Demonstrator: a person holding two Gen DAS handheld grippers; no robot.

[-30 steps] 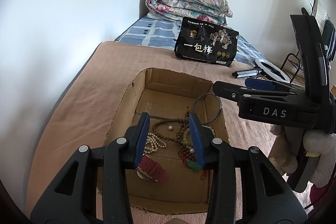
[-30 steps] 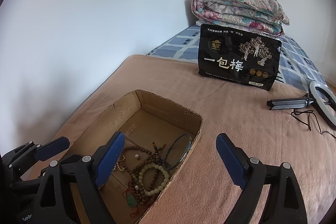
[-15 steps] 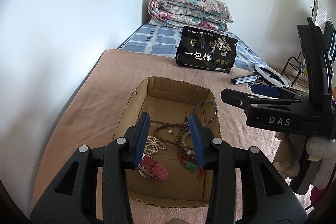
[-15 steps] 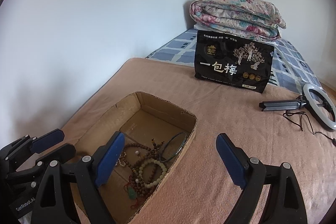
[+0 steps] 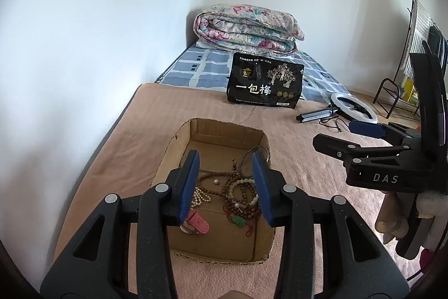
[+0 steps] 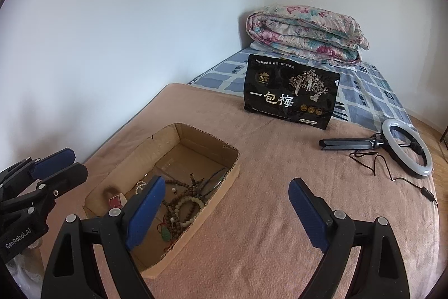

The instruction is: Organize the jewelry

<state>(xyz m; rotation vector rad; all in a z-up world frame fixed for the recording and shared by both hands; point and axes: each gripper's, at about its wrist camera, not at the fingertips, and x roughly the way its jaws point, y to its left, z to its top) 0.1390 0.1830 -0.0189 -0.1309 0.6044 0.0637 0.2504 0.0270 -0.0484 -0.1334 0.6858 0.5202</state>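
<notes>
A shallow cardboard box (image 5: 179, 136) (image 6: 232, 153) sits on a pink blanket. Inside lie brown bead strands (image 5: 215, 181) (image 6: 182, 184), pale green bead bracelets (image 5: 242, 191) (image 6: 193, 210), a white pearl string (image 5: 198, 195), a thin metal bangle (image 5: 256, 159), a green pendant (image 5: 238, 220) (image 6: 166, 236) and a pink watch strap (image 5: 197, 223). My left gripper (image 5: 225, 184) is open and empty, held above the box's near half. My right gripper (image 6: 224, 212) is wide open and empty, above the box's right edge; it also shows in the left wrist view (image 5: 364, 131).
A black snack bag (image 5: 266, 86) (image 6: 291, 94) stands behind the box. A ring light on a folded tripod (image 6: 403, 147) (image 5: 350, 108) lies to the right with its cable. A folded floral quilt (image 5: 246, 30) (image 6: 305, 35) is at the bed's far end. A wall runs along the left.
Both grippers have pulled back and up from the box, so it looks smaller and farther. Both stay open and empty. The jewelry has not moved.
</notes>
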